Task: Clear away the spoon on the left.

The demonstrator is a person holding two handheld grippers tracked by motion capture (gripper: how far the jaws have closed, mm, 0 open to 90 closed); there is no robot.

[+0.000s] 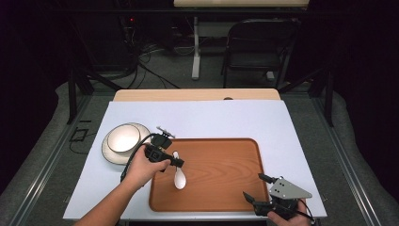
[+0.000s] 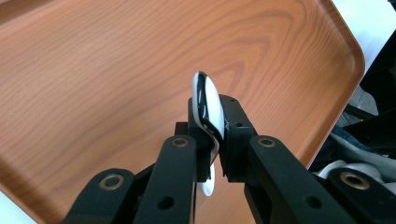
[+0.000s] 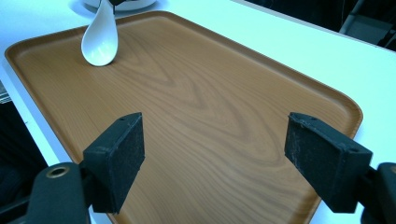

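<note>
A white ceramic soup spoon (image 1: 179, 175) is clamped by its handle in the left gripper (image 1: 175, 161), its bowl resting on the wooden tray (image 1: 226, 188). The right gripper (image 1: 256, 188) is held released beside the tray's near right corner.

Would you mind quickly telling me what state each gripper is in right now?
Left gripper: shut on the white spoon, over the wooden tray.
Right gripper: open, holding nothing, at the tray's near right corner.

White spoon (image 1: 179, 175) tilted, bowl down on wooden tray (image 1: 221, 188).
</note>
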